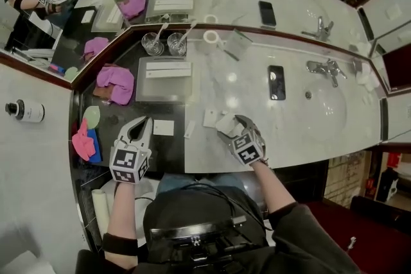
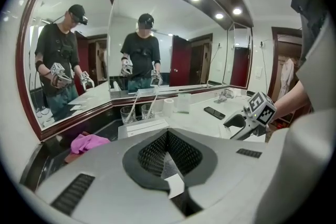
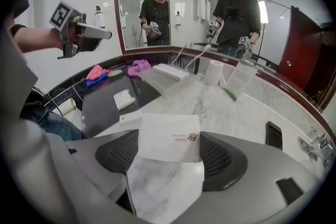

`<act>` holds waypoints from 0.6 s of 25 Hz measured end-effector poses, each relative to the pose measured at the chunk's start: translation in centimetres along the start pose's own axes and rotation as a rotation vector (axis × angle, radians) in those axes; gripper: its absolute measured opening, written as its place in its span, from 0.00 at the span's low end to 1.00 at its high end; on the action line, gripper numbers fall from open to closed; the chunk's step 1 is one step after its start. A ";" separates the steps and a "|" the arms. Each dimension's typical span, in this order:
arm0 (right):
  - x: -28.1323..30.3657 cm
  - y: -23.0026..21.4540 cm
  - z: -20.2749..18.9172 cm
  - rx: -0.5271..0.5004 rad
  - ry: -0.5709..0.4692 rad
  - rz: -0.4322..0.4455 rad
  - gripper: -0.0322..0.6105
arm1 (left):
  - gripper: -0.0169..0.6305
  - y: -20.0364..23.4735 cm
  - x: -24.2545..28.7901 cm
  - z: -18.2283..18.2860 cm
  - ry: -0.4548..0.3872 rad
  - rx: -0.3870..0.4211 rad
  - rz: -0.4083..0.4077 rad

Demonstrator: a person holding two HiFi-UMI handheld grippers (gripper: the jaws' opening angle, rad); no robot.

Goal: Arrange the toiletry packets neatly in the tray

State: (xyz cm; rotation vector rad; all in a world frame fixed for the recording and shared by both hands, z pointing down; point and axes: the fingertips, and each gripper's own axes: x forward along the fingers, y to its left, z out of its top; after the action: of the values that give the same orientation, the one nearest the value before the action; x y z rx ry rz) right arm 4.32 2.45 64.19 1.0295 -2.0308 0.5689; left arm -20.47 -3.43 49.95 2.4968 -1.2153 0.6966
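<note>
Marble tabletop (image 1: 257, 106) below the mirror (image 1: 289, 3): our right gripper (image 1: 230, 128) pinches a packet (image 3: 169, 136) in its jaws near the front edge, short of the tray (image 1: 160, 90). We judge it light and flimsy, best held edgewise. Our left gripper (image 1: 141, 128) has closed, empty jaws.

- Packet (image 3: 168, 136): a small gold emblem and one short line of dark print are borne near one edge and seen upside down. The letters are too small to be read.
- Tray packets (image 1: 168, 69): faint lines of print are shown, illegible.
- Left cube (image 1: 128, 165), right cube (image 1: 248, 149): black-and-white square markers are carried. No letters or numbers are found.
</note>
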 end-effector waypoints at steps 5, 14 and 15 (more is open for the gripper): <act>-4.3 0.1 8.4 0.006 -0.270 0.027 0.64 | 0.03 -0.1 -0.5 1.2 -0.040 0.018 0.003; -5.3 3.9 15.9 -0.247 -0.339 0.132 0.64 | 0.03 -0.5 -1.1 0.9 -0.052 0.035 0.004; -4.8 4.6 16.4 -0.280 -0.330 0.145 0.64 | 0.03 -0.2 -1.3 0.7 -0.048 0.037 0.007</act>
State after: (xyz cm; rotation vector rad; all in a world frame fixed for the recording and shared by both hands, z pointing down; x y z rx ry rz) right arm -4.80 -3.68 50.33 0.8536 -2.4071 0.1831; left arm -20.74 -2.75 48.69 2.5544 -1.2399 0.6703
